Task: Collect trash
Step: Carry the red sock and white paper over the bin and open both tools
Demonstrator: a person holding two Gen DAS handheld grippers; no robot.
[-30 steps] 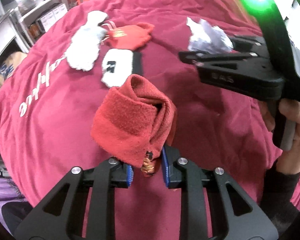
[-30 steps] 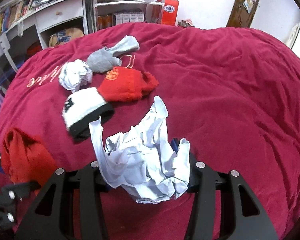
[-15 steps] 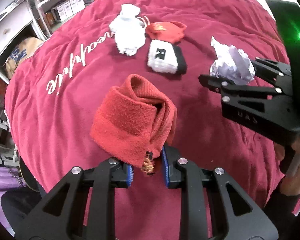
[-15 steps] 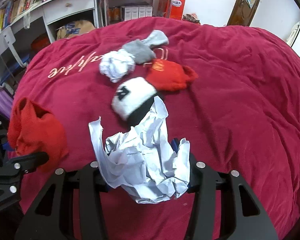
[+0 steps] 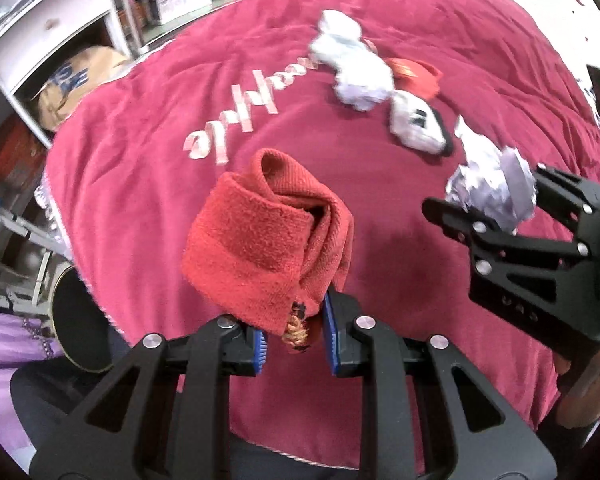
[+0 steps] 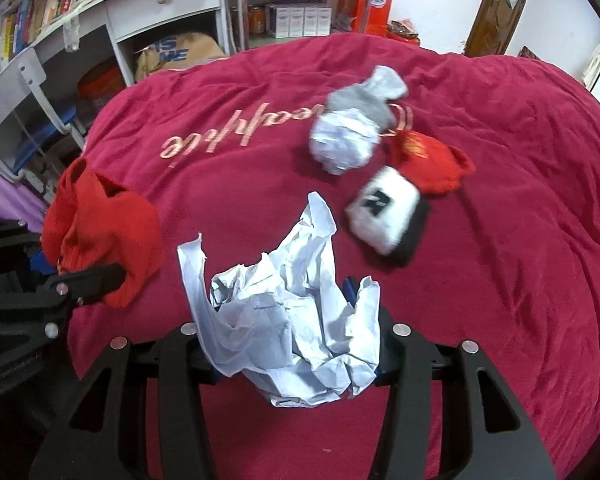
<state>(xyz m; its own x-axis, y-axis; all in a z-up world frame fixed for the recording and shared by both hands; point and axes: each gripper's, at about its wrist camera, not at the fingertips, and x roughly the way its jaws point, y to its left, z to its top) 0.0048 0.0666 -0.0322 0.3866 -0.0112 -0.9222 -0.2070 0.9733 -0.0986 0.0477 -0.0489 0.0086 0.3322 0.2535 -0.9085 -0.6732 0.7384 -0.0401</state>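
Left tongs (image 5: 296, 344): clamped on red sock (image 5: 264, 240)
Right tongs (image 6: 296, 340): gripping crumpled paper (image 6: 292, 320)
Bed (image 6: 520, 200): paper ball (image 6: 342, 142), socks far

Pale cursive lettering (image 6: 204, 136) is stitched on the red bedspread (image 6: 520, 184) near its edge toward the shelves; it lies upside down and cannot be read with certainty. A brown bag (image 6: 180, 56) under the desk shows blue letters "IS" and "ME".
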